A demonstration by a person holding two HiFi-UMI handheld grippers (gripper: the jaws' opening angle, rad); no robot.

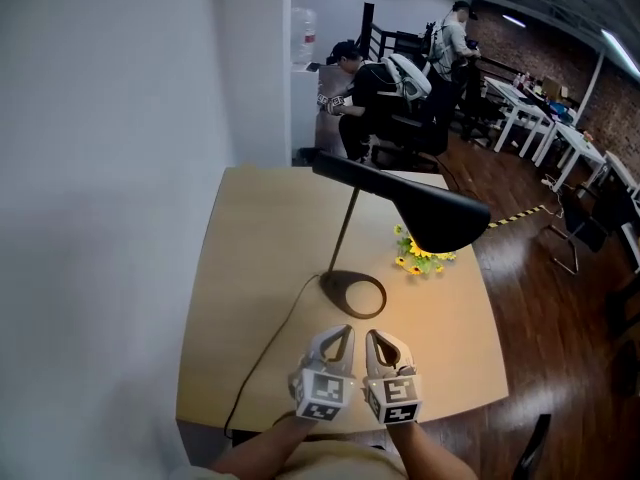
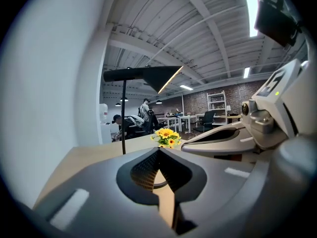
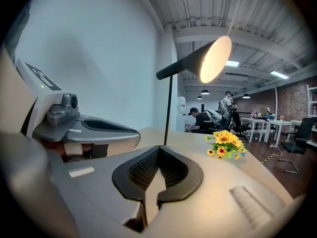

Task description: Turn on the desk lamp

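**Head view.** A pale wooden tabletop (image 1: 250, 268) stands against a white wall. On it is the black desk lamp (image 1: 353, 294). Its ring-shaped base sits near the middle of the tabletop, and a thin stem rises to a long arm and a cone shade that reaches out to the right. A warm pool of light lies on the wood under the shade. A thin cord (image 1: 270, 343) runs from the base to the near left edge. A small bunch of yellow flowers (image 1: 420, 258) lies just beside the shade's shadow, near the right edge. The left gripper (image 1: 338, 340) and right gripper (image 1: 385, 346) hover side by side just short of the lamp base, close to each other. Each carries a cube with black-and-white square markers. Far behind, one person sits (image 1: 360, 83) and another stands (image 1: 455, 33) among white desks.

**Left gripper view.** The jaws are pressed together at the tips with nothing between them. Beyond them are the lamp's stem and dark shade, with the flowers to the right. The right gripper fills the right side of the view.

**Right gripper view.** These jaws are also closed tip to tip and hold nothing. The lamp's shade glows bright inside. The flowers lie on the right and the left gripper is on the left.
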